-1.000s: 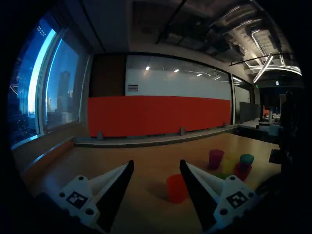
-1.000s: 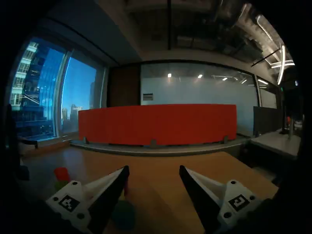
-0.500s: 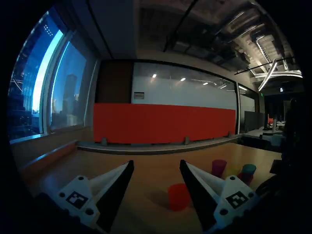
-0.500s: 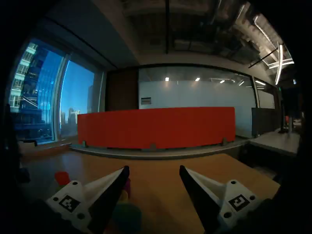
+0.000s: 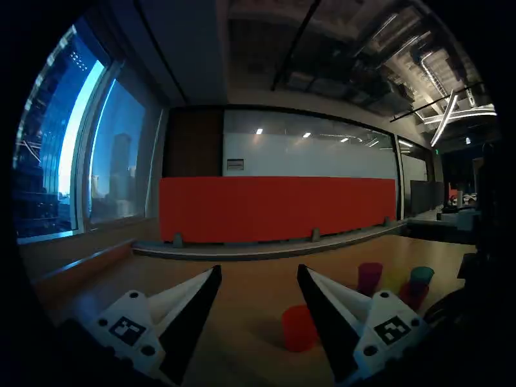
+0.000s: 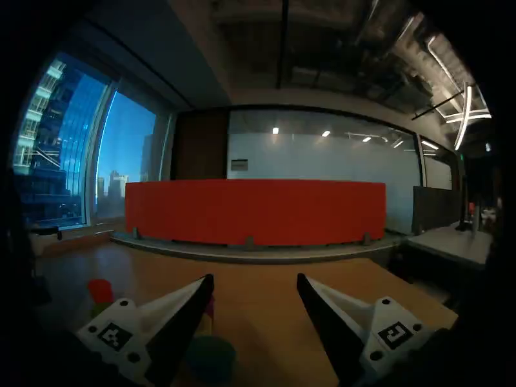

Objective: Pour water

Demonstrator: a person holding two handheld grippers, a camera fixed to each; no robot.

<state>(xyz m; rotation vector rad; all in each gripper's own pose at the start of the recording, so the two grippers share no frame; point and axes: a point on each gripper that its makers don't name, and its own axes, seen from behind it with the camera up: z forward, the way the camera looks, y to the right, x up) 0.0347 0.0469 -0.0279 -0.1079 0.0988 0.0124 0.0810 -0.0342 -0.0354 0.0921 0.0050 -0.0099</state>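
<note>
Occlusions, cut-offs, dim spots

Left gripper view: the red cup has its right side behind a left gripper finger, and the same finger covers the dark red cup base. Right gripper view: the teal cup is cut off by the bottom edge and partly behind a right gripper finger. Cup contents are too dark to tell.

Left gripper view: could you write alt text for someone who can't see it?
The open hand-held gripper points over a wooden table, holding nothing, with an orange cup just ahead beside one finger. Farther right stands a cluster of coloured cups; behind, a red partition and a window.
</note>
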